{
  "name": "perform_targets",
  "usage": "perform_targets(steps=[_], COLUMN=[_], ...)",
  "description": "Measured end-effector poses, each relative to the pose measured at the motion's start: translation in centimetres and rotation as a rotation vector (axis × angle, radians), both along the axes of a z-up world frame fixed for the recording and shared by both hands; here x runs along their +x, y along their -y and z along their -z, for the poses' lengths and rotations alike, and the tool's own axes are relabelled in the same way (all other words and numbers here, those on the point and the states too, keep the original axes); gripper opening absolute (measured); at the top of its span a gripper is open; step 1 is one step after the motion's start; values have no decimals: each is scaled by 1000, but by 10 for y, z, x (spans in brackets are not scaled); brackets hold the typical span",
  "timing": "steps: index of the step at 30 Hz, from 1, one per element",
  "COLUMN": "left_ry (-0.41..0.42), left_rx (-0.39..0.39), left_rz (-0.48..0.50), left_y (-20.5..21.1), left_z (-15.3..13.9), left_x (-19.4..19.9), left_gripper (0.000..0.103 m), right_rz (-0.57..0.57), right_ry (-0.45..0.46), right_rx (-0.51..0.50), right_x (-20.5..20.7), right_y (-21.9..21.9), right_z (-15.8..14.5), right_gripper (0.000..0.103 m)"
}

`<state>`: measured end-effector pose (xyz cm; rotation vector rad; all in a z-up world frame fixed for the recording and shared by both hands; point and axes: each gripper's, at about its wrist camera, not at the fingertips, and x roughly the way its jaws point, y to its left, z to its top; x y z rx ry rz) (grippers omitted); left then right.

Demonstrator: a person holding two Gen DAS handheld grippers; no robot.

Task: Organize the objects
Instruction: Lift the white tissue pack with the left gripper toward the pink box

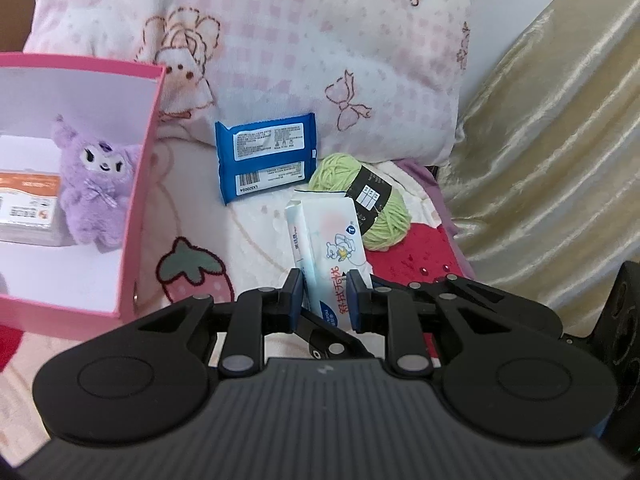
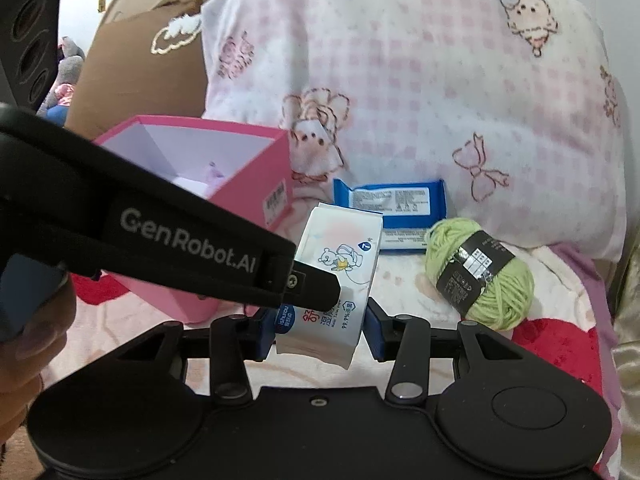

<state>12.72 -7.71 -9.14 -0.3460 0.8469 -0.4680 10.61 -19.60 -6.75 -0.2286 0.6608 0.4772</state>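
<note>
My left gripper [image 1: 324,300] is shut on a white wet-wipes pack [image 1: 326,240] with a bear print. The same pack [image 2: 340,272] sits between the fingers of my right gripper [image 2: 320,328], which stand a little apart from its sides. The left gripper's body [image 2: 160,248] crosses the right wrist view. A blue wipes pack [image 1: 266,158] [image 2: 394,212] leans on the pillow. A green yarn ball [image 1: 368,200] [image 2: 480,272] lies to the right. A pink box [image 1: 132,216] [image 2: 256,184] on the left holds a purple plush [image 1: 96,192] and a white packet [image 1: 28,204].
A pink-checked pillow [image 1: 320,60] [image 2: 440,80] stands behind the objects on a strawberry-print blanket [image 1: 192,272]. A gold satin cloth [image 1: 560,140] hangs at the right. A brown cardboard panel [image 2: 140,76] stands behind the box.
</note>
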Motion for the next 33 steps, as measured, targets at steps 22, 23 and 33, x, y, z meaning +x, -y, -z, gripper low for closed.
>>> perform_targets(steps=[22, 23, 33], left_ry=[0, 0, -16], left_rx=[159, 164, 184], left_rz=[31, 30, 5], left_y=[-27, -28, -45], left_z=[-63, -64, -73], left_x=[-87, -90, -111], left_gripper=[24, 24, 24], right_rz=[-55, -57, -97], right_ry=[-109, -116, -72], right_rx=[60, 62, 2], right_x=[-77, -80, -106], right_y=[-22, -23, -45], right_z=[-49, -50, -53], right_gripper=[49, 49, 49])
